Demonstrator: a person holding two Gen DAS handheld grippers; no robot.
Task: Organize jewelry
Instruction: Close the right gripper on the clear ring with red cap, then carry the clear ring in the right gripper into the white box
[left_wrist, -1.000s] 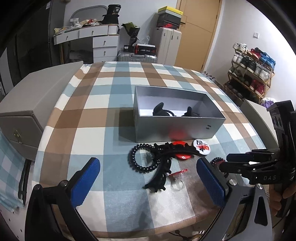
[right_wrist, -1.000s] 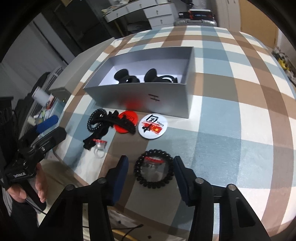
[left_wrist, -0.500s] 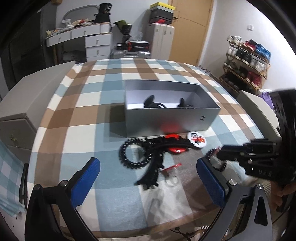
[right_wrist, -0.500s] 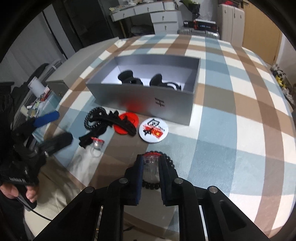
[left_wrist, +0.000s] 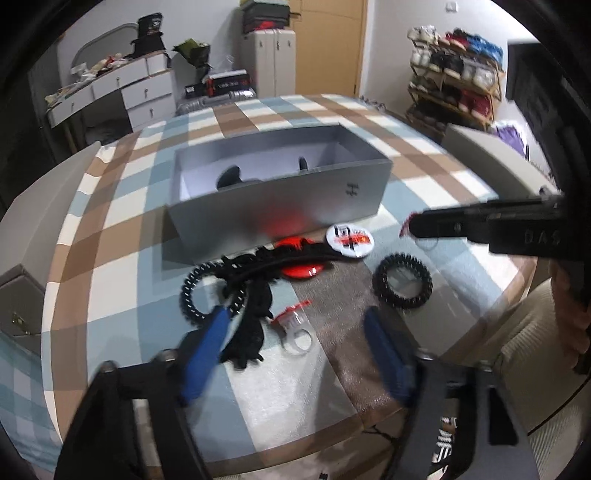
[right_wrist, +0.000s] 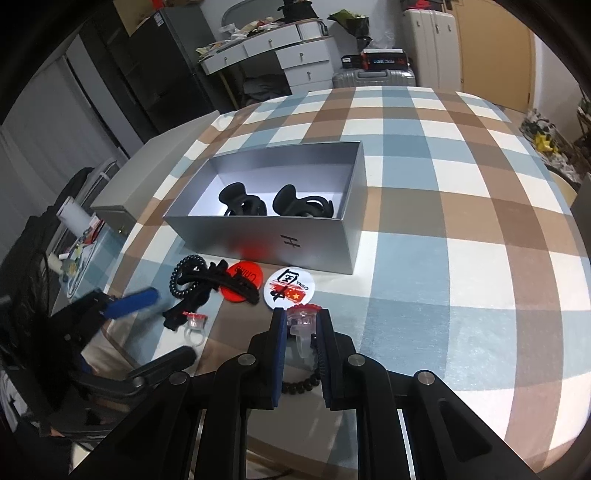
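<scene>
My right gripper (right_wrist: 302, 323) is shut on a clear plastic ring with a red top (right_wrist: 302, 318), lifted off the cloth above a black bead bracelet (right_wrist: 300, 384). That bracelet also shows in the left wrist view (left_wrist: 402, 281). My left gripper (left_wrist: 295, 328) is open, low over a second clear ring (left_wrist: 293, 326) and a black hair claw (left_wrist: 251, 317). A black spiral hair tie (left_wrist: 207, 286), a red badge (left_wrist: 301, 267) and a white badge (left_wrist: 349, 240) lie before the open silver box (left_wrist: 280, 192). The box holds two black clips (right_wrist: 275, 205).
The checked tablecloth (right_wrist: 461, 236) covers a round table. A grey box lid (left_wrist: 44, 199) lies at the left edge. A white cabinet (left_wrist: 495, 158) stands at the right. A dresser (right_wrist: 280, 51), suitcases and a shoe rack (left_wrist: 458, 74) stand behind.
My right gripper closed on the clear ring and lifted it off the bead bracelet. My left gripper moved forward and down toward the second ring and hair claw.
</scene>
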